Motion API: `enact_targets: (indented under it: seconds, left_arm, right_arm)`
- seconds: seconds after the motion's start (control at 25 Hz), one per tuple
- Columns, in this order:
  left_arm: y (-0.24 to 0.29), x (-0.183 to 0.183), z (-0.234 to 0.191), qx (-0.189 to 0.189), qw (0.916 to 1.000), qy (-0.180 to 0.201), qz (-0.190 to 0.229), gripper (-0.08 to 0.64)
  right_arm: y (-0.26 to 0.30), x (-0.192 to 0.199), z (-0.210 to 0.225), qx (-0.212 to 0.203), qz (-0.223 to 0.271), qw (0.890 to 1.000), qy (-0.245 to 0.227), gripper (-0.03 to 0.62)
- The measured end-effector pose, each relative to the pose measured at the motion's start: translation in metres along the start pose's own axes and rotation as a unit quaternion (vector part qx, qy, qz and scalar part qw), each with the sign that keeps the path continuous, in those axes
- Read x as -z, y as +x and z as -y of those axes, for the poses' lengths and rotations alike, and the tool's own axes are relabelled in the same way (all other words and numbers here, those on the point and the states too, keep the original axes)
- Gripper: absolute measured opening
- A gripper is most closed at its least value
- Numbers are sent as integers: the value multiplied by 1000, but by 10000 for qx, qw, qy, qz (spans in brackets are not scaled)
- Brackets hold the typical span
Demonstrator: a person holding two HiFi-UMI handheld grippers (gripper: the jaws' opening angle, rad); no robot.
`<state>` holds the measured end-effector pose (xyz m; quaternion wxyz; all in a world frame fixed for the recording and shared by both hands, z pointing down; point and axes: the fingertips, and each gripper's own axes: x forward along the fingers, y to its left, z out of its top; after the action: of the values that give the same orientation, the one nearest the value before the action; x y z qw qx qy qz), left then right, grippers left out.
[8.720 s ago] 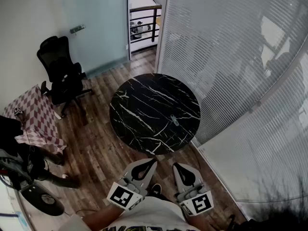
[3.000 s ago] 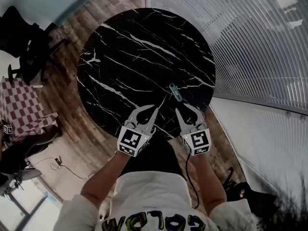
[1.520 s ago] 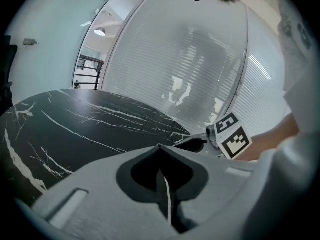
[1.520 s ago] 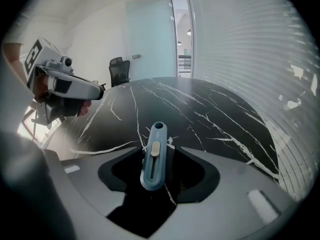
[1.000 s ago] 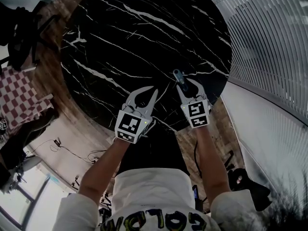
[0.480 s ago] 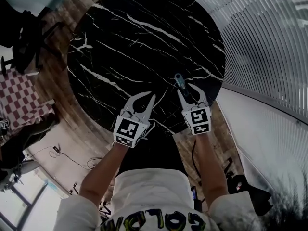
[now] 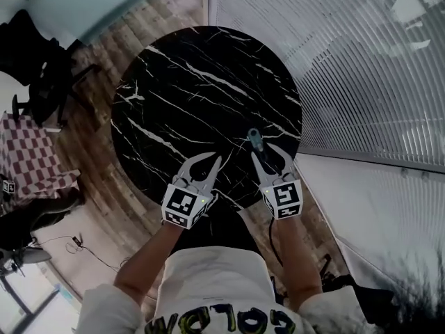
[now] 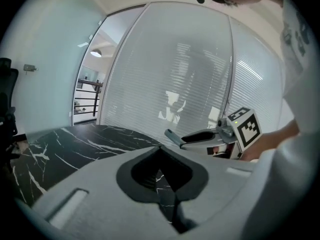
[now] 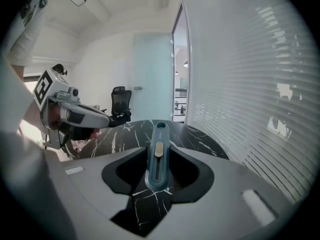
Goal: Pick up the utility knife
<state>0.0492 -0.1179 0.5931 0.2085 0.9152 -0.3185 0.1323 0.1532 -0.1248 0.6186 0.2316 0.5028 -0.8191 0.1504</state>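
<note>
Utility knife (image 9: pixel 157 156) in right gripper (image 7: pixel 266 152) above black table (image 7: pixel 188 96)

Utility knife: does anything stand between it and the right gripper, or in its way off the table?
Nothing visible does. The right gripper is already shut on the utility knife, which juts forward from it over the black marble table; the left gripper sits apart beside it.

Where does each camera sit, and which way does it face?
Head view: on the person's head, facing steeply down at table, forearms, left gripper, right gripper.
Left gripper view: on that gripper, facing the blinds across its shut jaws.
Right gripper view: on that gripper, facing the frosted glass wall along the held utility knife.
Shared: each gripper view shows the other gripper.
</note>
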Motion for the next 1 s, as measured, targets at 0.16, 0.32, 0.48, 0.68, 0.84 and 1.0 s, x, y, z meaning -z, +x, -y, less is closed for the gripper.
enact_targets:
  seconds: [0.16, 0.32, 0.48, 0.68, 0.84, 1.0]
  left_arm:
    - [-20, -31, 10, -19, 9997, 124, 227, 5]
    - [-43, -61, 25, 30, 9988, 203, 436, 5]
    - [-66, -100, 40, 88, 9965, 267, 781, 5]
    - [-94, -147, 62, 182, 9917, 350, 1227, 5]
    - [-113, -174, 76, 250, 9880, 367, 1479, 5]
    - [-128, -190, 84, 283, 9856, 428, 1612, 5]
  right_arm:
    - [-36, -47, -8, 20, 464, 9989, 19, 143]
    - [-71, -90, -19, 54, 892, 9960, 23, 143]
    - [-99, -130, -32, 15, 1282, 9917, -60, 143]
    - [-129, -167, -51, -73, 1624, 9865, -197, 143]
    - [-150, -195, -65, -132, 1902, 9814, -209, 143]
    - [-169, -219, -79, -206, 2128, 9766, -235, 141]
